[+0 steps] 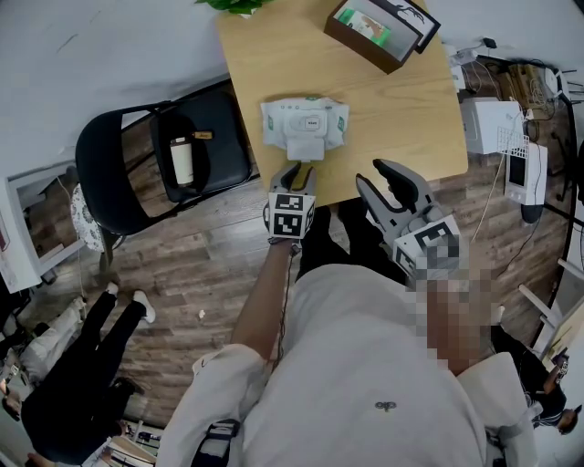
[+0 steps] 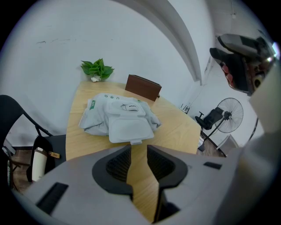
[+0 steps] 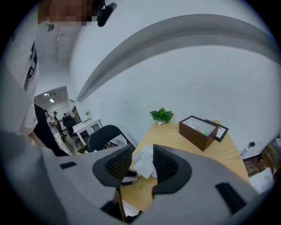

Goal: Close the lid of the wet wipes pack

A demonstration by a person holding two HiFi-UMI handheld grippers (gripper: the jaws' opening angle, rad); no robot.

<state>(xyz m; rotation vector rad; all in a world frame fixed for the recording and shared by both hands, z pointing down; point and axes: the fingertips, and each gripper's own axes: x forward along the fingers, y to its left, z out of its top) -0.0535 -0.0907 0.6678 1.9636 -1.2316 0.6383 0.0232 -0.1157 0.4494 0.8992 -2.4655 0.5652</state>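
A white wet wipes pack (image 1: 305,119) lies on the wooden table (image 1: 411,109) near its front edge. Its lid (image 1: 303,148) is flipped open and lies flat toward me. In the left gripper view the pack (image 2: 102,115) and its open lid (image 2: 130,130) sit straight ahead of the jaws. My left gripper (image 1: 296,171) hovers at the table edge just short of the lid, open by a narrow gap, holding nothing (image 2: 138,151). My right gripper (image 1: 376,178) is off the front edge to the right, open and empty; the pack (image 3: 142,163) shows between its jaws (image 3: 143,154).
A brown open box (image 1: 376,27) with a framed lid stands at the table's back right, a green plant (image 1: 237,5) at the back. A black folding chair (image 1: 173,155) holding a bottle (image 1: 183,160) is left of the table. White devices (image 1: 497,123) and cables lie right.
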